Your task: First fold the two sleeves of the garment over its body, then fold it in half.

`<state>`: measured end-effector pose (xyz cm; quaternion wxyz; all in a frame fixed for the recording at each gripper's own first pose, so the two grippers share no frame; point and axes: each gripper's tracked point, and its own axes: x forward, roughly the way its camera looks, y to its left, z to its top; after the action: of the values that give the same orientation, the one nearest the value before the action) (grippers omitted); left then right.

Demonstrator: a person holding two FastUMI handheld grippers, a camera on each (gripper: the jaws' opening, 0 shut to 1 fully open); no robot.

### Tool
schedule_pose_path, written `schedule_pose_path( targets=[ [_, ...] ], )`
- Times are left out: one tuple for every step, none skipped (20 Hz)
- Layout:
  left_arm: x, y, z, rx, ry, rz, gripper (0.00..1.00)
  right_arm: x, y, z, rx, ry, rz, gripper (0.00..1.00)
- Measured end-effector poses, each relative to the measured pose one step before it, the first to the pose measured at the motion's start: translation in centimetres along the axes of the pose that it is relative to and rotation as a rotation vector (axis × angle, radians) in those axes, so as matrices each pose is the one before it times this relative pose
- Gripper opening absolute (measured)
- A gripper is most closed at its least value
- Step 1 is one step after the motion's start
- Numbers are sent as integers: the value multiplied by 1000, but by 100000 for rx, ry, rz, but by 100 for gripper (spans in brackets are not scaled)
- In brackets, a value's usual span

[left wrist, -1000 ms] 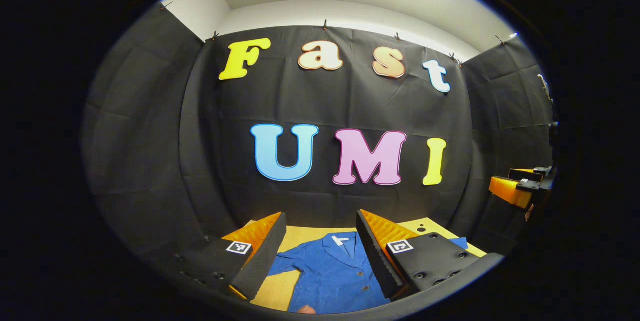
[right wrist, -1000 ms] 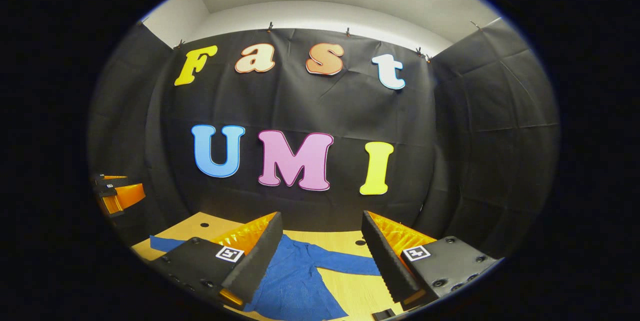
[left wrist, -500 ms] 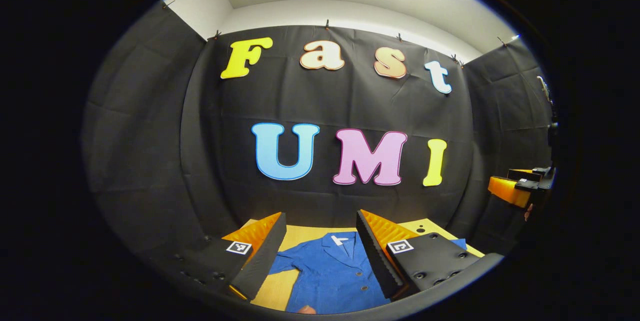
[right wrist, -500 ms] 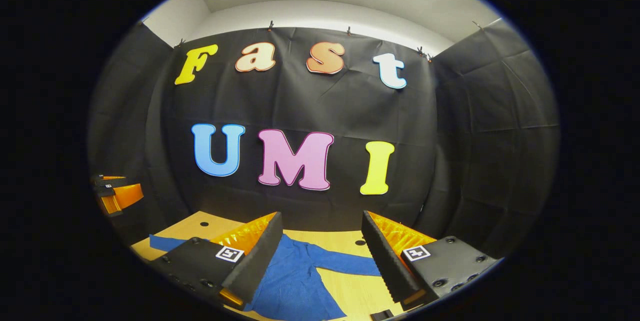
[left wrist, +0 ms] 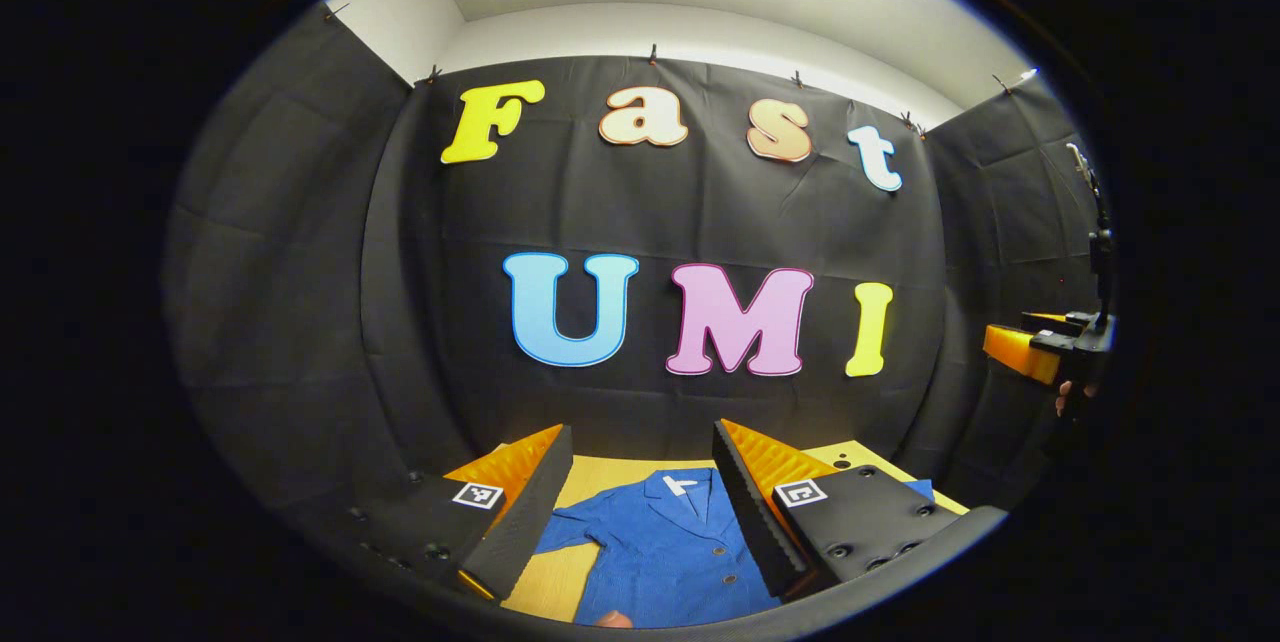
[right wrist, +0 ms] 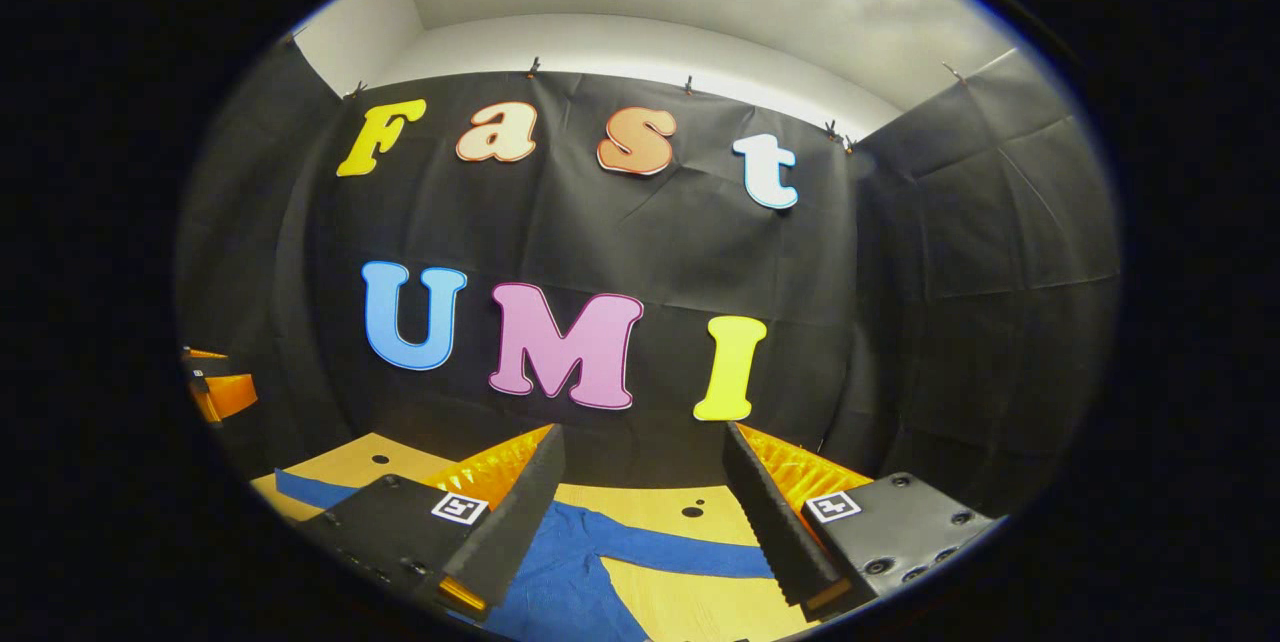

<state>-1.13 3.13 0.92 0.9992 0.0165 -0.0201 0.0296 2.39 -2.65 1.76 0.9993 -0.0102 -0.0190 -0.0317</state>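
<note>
Garment (left wrist: 660,547) flat on table (left wrist: 555,582)

I see a blue garment (left wrist: 665,547) made of soft, matt cloth with a fine rough weave and small round buttons. It lies on a light wooden surface (right wrist: 690,602) that looks smooth and a bit shiny. My left gripper (left wrist: 640,507) has hard matt plastic housings, and its pads (left wrist: 525,517) look rough and ribbed like foam. My right gripper (right wrist: 645,512) looks the same. The booth wall (left wrist: 300,322) is dull, creased cloth.
</note>
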Motion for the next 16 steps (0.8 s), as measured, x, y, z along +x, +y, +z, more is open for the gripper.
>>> schedule_pose_path(
  targets=[
    [87, -89, 74, 117, -280, -208, 81, 77, -291, -210, -445, -215, -288, 99],
    [213, -262, -1, 36, -257, -618, 81, 173, -626, -559, -850, 246, -486, 95],
    [340, -402, 37, -373, -171, -832, 81, 224, -607, -590, -477, 339, -301, 95],
    [499, -649, -318, -907, 242, -1333, 80, 144, -712, -753, 472, 1085, -357, 96],
    [495, -734, -208, -1125, 545, -1545, 81, 225, -831, -820, 832, 723, -51, 99],
    [555, -852, -445, -1004, 781, -1487, 81, 372, -1013, -959, 220, 1662, -738, 99],
    [571, -858, -274, -889, 941, -1334, 80, 637, -1465, -1586, -843, 2789, -2057, 96],
    [554, -884, -205, -625, 631, -1695, 80, 1001, -1387, -2380, -1732, 5261, -1282, 95],
    [663, -1102, 55, -283, -5, -1854, 82, 886, -853, -2765, -113, 8064, 402, 99],
    [761, -929, 55, 418, -99, -1406, 81, 890, -600, -2687, 3075, 8164, 1425, 99],
    [843, -725, -89, 1022, -88, -495, 81, 1065, -784, -2095, 5050, 4722, 542, 96],
    [708, -411, 56, 965, 74, 277, 81, 1520, -1038, -1342, 3916, 2327, -860, 96],
    [792, -350, -13, 737, 103, 840, 81, 1782, -1727, -1370, 1864, 1441, -1974, 100],
    [828, -438, -86, 289, 504, 700, 81, 1791, -1651, -1228, -1573, 970, -2606, 99],
    [822, -566, -238, -8, 842, 477, 81, 1915, -1454, -1313, -3360, 1063, -2241, 99],
    [870, -618, -273, -190, 694, 93, 81, 1981, -1119, -1842, -4092, 1874, -700, 99]
  ],
)
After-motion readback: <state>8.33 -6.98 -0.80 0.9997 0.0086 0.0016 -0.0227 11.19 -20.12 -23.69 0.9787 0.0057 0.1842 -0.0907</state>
